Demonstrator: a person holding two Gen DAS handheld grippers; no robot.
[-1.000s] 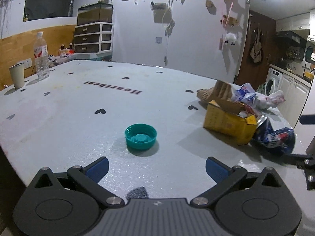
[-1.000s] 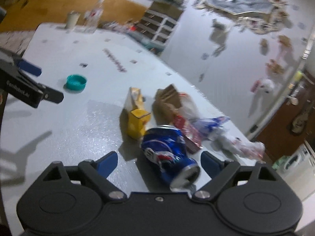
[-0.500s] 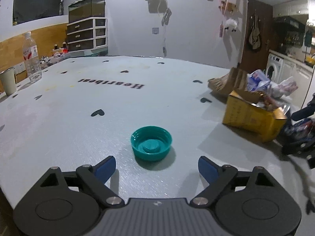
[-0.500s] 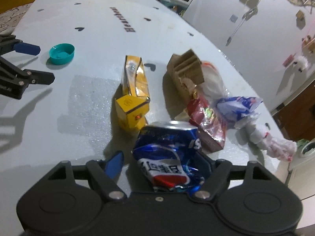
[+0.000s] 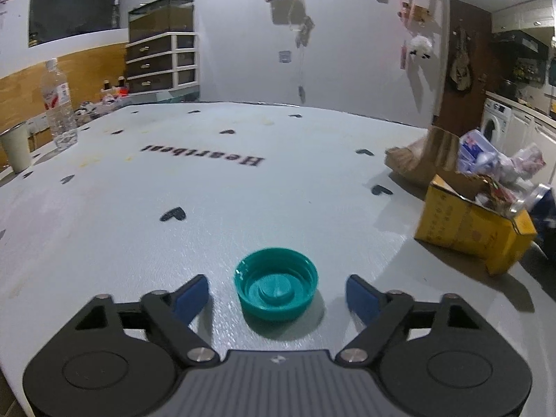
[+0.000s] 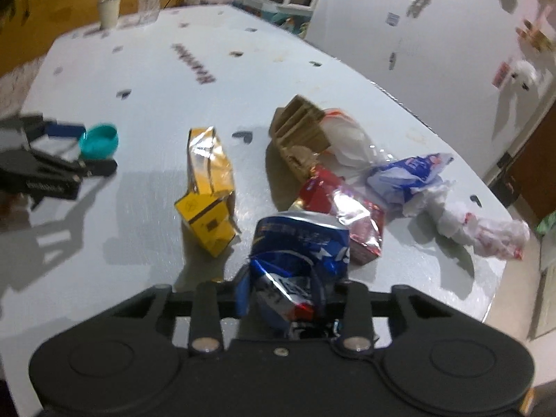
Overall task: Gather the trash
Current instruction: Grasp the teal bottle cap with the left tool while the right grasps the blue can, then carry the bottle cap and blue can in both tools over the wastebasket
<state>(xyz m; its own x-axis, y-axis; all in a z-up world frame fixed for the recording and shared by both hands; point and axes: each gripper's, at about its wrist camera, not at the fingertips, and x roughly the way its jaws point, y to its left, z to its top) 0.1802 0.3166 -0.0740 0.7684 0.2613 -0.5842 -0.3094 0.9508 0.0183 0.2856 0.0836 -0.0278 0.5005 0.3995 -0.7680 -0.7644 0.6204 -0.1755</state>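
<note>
A teal bottle cap [image 5: 276,289] lies open side up on the white table, between the blue pads of my open left gripper [image 5: 277,297]. It also shows in the right wrist view [image 6: 99,140], with the left gripper [image 6: 74,146] around it. My right gripper [image 6: 288,297] is shut on a crushed blue can [image 6: 299,260] and holds it just above the table. A yellow carton [image 6: 208,191] lies to the can's left; it also shows in the left wrist view [image 5: 472,227].
A pile of trash lies behind the can: brown cardboard [image 6: 300,130], a red foil wrapper [image 6: 347,215], a blue-white wrapper [image 6: 410,177], crumpled plastic [image 6: 483,231]. A water bottle [image 5: 57,109] and a cup [image 5: 15,149] stand at the far left. The table edge [image 6: 486,312] is near right.
My left gripper has moved forward so the teal cap sits between its fingers. My right gripper has closed on the blue can and lifted it.
</note>
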